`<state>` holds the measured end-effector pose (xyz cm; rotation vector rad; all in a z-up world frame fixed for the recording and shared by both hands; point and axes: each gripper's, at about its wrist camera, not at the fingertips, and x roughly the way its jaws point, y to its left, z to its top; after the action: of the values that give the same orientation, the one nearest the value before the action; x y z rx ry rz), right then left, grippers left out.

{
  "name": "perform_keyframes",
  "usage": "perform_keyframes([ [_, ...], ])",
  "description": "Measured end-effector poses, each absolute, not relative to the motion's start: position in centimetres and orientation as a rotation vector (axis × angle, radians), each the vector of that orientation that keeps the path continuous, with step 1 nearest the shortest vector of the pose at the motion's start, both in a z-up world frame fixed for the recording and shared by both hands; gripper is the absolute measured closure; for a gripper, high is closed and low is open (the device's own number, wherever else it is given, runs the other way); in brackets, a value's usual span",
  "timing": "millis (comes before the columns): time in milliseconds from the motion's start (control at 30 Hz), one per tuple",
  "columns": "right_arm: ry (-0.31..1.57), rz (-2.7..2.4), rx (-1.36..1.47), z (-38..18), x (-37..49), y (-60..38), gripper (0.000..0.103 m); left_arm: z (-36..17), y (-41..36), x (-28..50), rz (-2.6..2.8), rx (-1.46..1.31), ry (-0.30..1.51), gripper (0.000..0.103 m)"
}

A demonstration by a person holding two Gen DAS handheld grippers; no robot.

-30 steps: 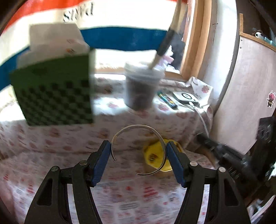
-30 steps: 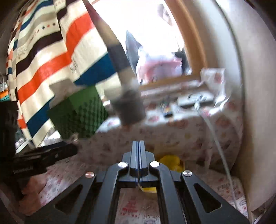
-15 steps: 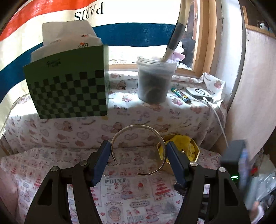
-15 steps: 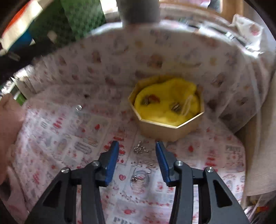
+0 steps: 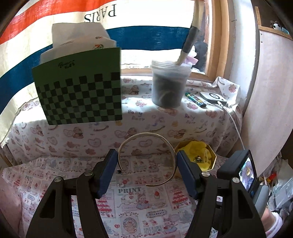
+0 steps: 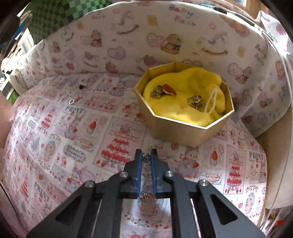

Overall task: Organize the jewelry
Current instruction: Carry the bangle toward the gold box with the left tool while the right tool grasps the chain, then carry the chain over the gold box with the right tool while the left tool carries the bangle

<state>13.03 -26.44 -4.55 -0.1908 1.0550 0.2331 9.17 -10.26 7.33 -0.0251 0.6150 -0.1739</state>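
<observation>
Only the right cam shows the right tongs (image 6: pixel 146 155) closing around a chain (image 6: pixel 147 157); left tongs (image 5: pixel 146 161) grip a bangle (image 5: pixel 146 144), "PARIS" flag (image 5: pixel 102 15) beyond.

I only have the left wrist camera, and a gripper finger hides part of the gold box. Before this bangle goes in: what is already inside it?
Observer: Two ring clusters and an orange-red piece lie on the yellow cloth that lines the gold box.
Operator: Is the right gripper in my bangle's way?
Observer: It doesn't look so. The right gripper is low over the printed cloth on the near side of the box. Its jaws are closing, with a thin chain between them.
</observation>
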Motion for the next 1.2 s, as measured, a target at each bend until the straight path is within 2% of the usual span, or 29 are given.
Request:
perform_keyframes([
  [100,1.042,0.24,-0.178,-4.4,12.9,-26.9,0.095,7.4,-9.6,9.3,-0.162,-0.037,0.619,0.038],
  [133,1.031,0.256,-0.155,-4.2,12.8,-27.2,0.1,7.4,-9.4,9.3,-0.156,-0.041,0.619,0.038],
  [200,1.002,0.291,-0.113,-3.4,12.4,-27.8,0.102,7.6,-9.0,9.3,-0.148,-0.044,0.618,0.038],
  [467,0.843,0.352,-0.056,0.7,10.1,-29.9,0.102,8.8,-8.8,8.7,-0.134,-0.039,0.599,0.038],
  [533,0.877,0.323,-0.099,-0.1,10.6,-29.6,0.101,9.0,-9.0,8.5,-0.136,-0.037,0.594,0.038],
  [633,0.977,0.323,-0.122,-2.8,11.9,-29.1,0.087,9.1,-9.2,8.4,-0.145,-0.043,0.592,0.038],
  [933,1.0,0.265,-0.269,-5.0,12.3,-26.6,0.084,7.4,-9.5,8.8,-0.147,-0.017,0.623,0.038],
  [967,1.0,0.262,-0.27,-5.1,12.3,-26.4,0.09,7.2,-9.4,8.9,-0.143,-0.014,0.627,0.038],
  [1000,1.0,0.262,-0.269,-5.2,12.3,-26.0,0.092,7.1,-9.2,8.9,-0.139,-0.016,0.63,0.038],
  [1200,0.911,0.302,-0.238,-3.8,11.4,-25.3,0.092,7.0,-8.2,9.2,-0.125,-0.05,0.644,0.038],
])
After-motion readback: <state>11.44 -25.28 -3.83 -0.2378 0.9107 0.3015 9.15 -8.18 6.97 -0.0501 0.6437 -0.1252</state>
